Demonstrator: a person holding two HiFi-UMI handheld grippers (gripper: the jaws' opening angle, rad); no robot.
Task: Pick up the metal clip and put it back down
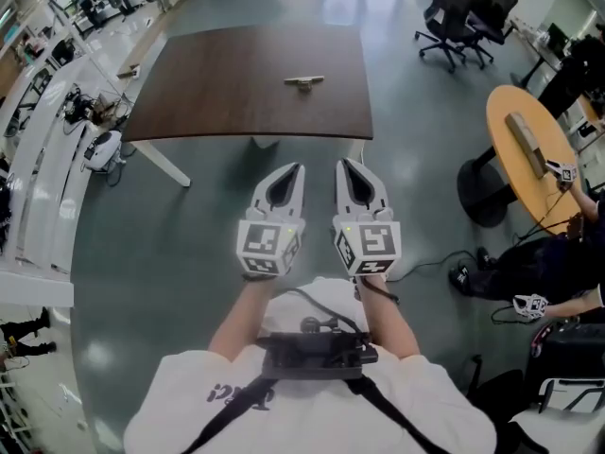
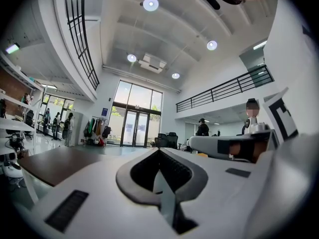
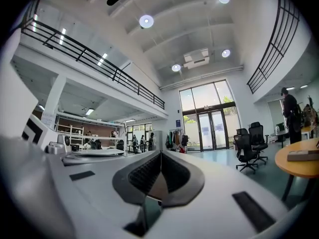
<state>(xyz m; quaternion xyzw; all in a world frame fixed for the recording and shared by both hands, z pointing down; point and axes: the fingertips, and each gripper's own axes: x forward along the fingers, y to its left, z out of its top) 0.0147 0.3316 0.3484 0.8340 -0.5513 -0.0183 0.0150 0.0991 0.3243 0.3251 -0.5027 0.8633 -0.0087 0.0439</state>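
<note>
left gripper (image 1: 299, 167): white, jaws closed, empty | right gripper (image 1: 343, 164): closed, empty | metal clip (image 1: 303, 81): slim, on smooth dark-brown table (image 1: 217, 93)

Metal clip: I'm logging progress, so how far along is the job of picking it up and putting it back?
Done: nothing that shows. The metal clip lies alone on the dark table.
In hand: nothing. The left gripper and right gripper are both shut and empty, held close to the person and short of the table.
Left: reach, grasp, lift, and set the clip back down.
</note>
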